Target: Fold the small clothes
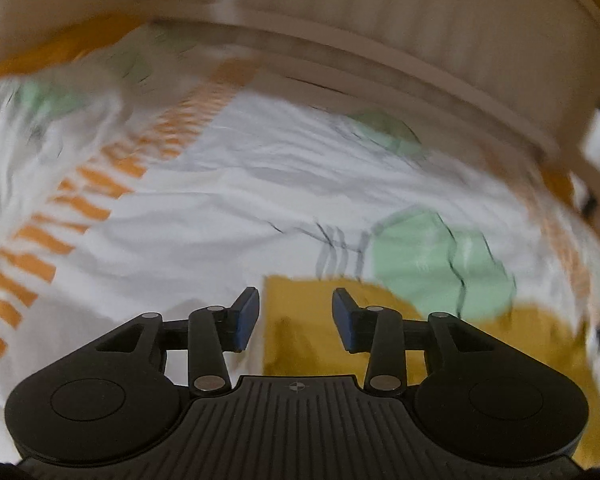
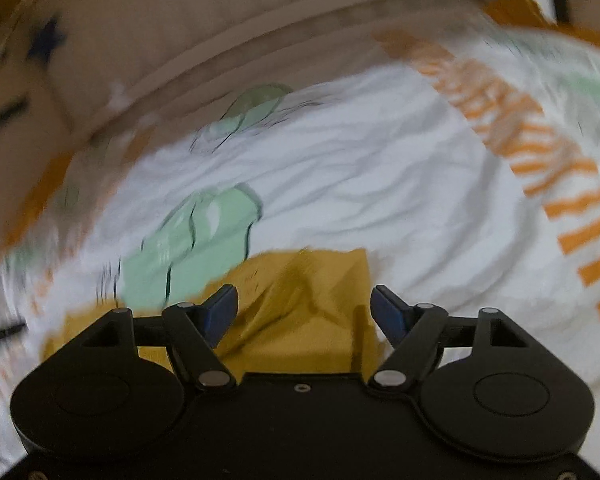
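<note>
A mustard-yellow small garment (image 1: 300, 320) lies on a white bedsheet (image 1: 220, 200) printed with green shapes and orange stripes. In the left wrist view my left gripper (image 1: 296, 318) is open, its blue pads (image 1: 246, 320) just above the garment's left edge, holding nothing. In the right wrist view the garment (image 2: 300, 304) is bunched and creased between the fingers. My right gripper (image 2: 304, 312) is open wide over it, with nothing held. Both views are motion-blurred.
A beige padded headboard or bed frame (image 1: 340, 12) runs across the far side of the sheet and also shows in the right wrist view (image 2: 180, 40). A green print (image 1: 440, 260) lies just beyond the garment. The sheet (image 2: 380, 180) is wrinkled.
</note>
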